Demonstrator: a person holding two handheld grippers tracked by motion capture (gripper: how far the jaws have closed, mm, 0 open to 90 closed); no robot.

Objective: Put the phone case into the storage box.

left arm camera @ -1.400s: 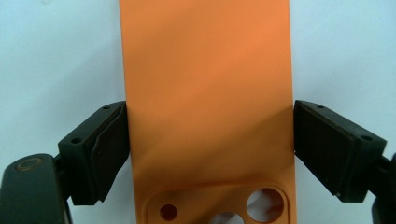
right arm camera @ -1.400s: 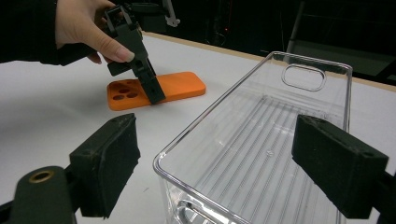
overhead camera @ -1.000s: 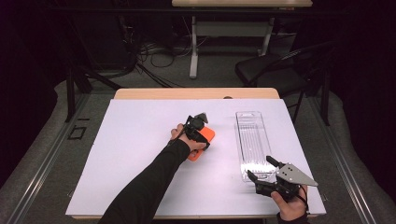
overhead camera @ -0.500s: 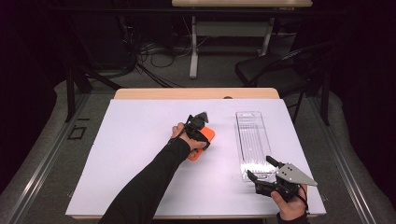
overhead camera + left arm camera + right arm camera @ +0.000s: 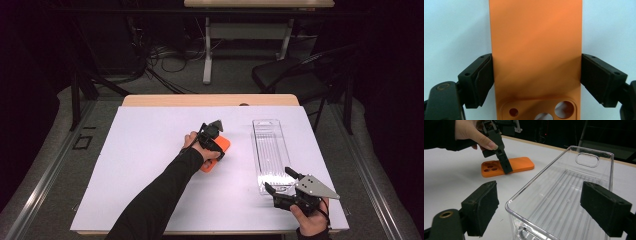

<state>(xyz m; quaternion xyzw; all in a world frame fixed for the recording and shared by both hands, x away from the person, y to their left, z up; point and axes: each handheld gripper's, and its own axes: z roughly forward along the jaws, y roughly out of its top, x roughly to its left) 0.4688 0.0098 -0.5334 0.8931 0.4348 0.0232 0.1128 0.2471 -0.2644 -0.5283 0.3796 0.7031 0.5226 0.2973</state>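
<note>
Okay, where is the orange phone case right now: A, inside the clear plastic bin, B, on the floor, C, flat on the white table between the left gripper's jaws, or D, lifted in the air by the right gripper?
C: the orange phone case lies flat on the white table, with the left gripper straddling its sides, apart from the clear plastic bin.

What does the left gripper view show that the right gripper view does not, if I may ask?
Left gripper view: a close look down on the orange phone case and its camera cut-outs, where the left gripper has its fingers against both long edges. Right gripper view: the empty clear bin in front of the open right gripper, and the hand holding the left gripper. Both: the case lying on the white table.
</note>
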